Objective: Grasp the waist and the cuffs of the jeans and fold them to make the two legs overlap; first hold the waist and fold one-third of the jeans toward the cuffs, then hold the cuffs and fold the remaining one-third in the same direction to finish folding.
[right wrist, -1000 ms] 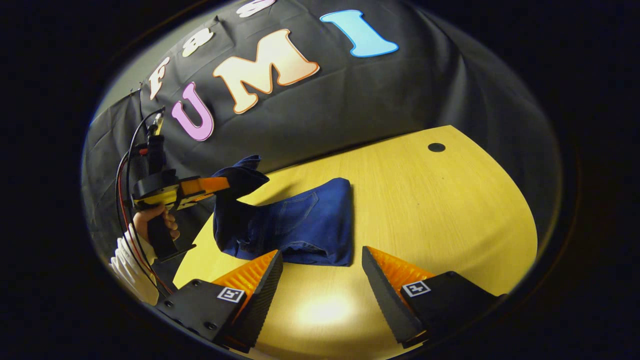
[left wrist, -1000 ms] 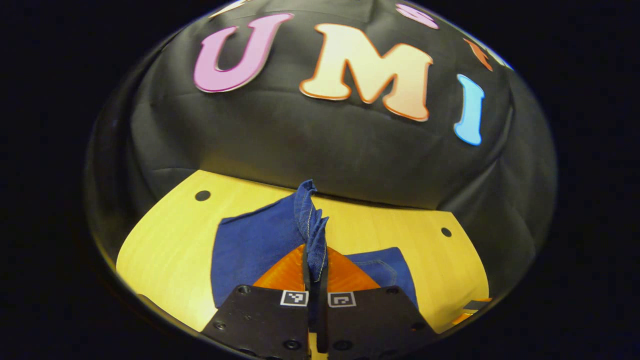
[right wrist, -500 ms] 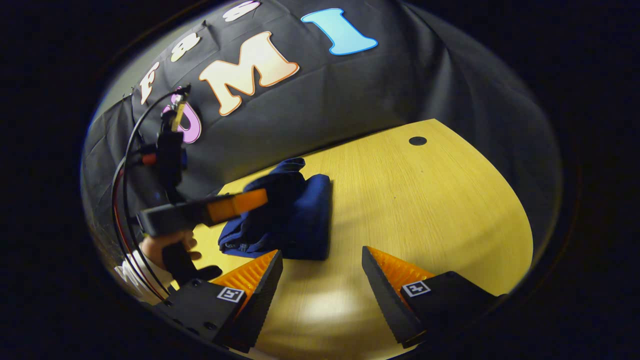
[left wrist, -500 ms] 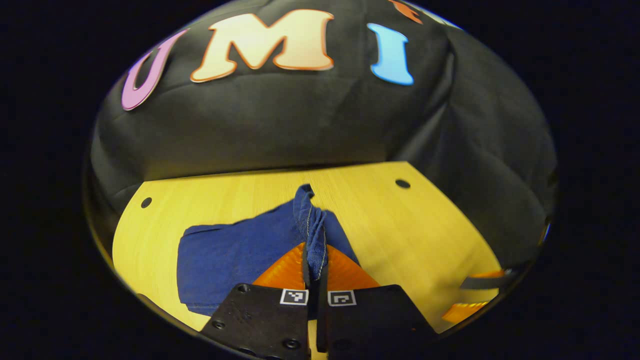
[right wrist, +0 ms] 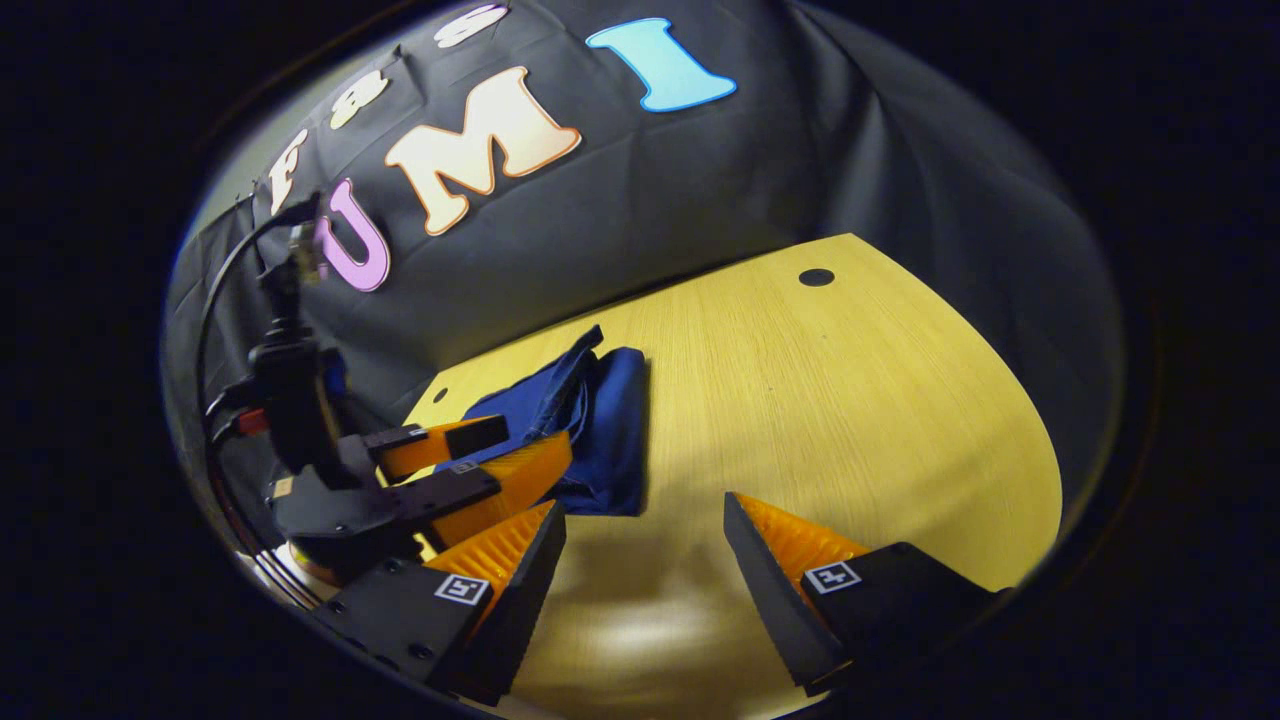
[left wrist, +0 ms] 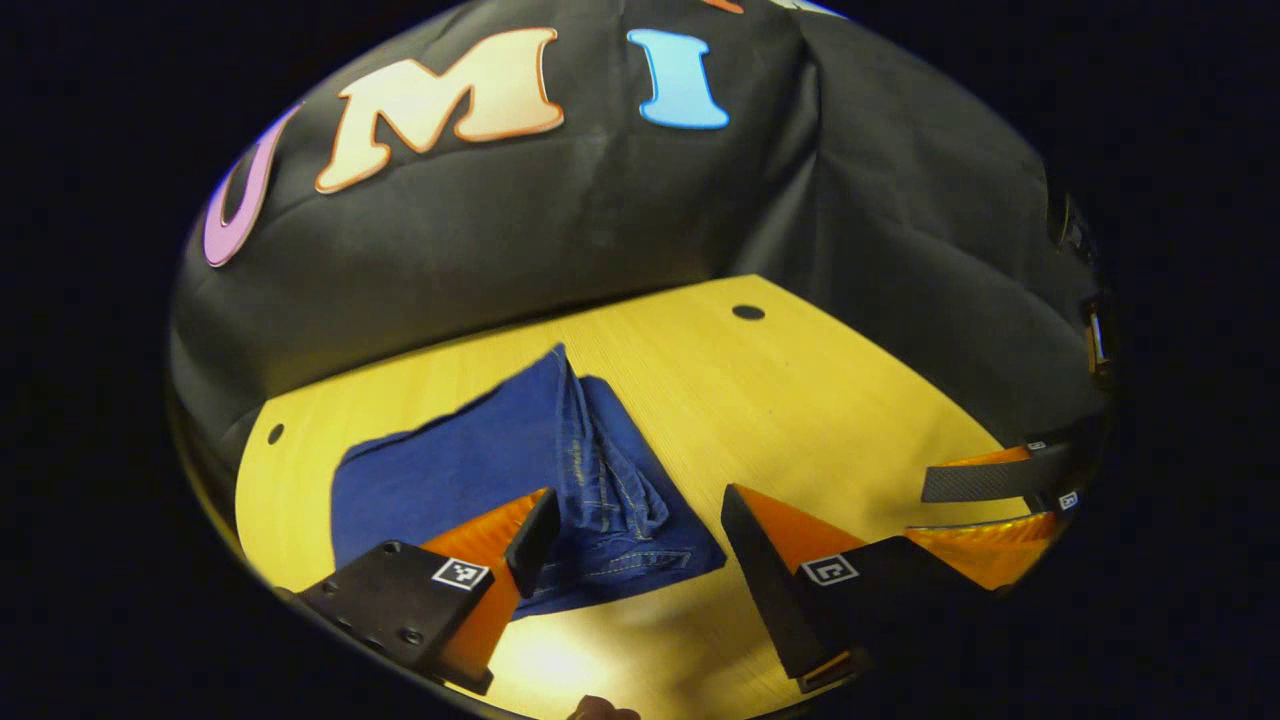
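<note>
The blue jeans (left wrist: 520,470) lie folded in a compact bundle on the yellow wooden table (left wrist: 800,400), with a bunched ridge of denim along the top. My left gripper (left wrist: 630,520) stands open just in front of the bundle, nothing between its fingers. In the right gripper view the jeans (right wrist: 590,420) lie at the table's left, and the left gripper (right wrist: 480,460) hovers open beside them. My right gripper (right wrist: 645,540) is open over bare table, to the right of the jeans. It also appears at the right edge of the left gripper view, the right gripper (left wrist: 1000,500) open there.
The table has small round holes (left wrist: 748,312) (left wrist: 274,434) (right wrist: 816,277) near its far corners. The black cloth wall rises right behind the table's far edge. Cables (right wrist: 250,300) trail from the left gripper's handle.
My left gripper has let go of the denim and opened. The lifted cloth has dropped onto the folded bundle. The right gripper stays open in nearly the same place.
</note>
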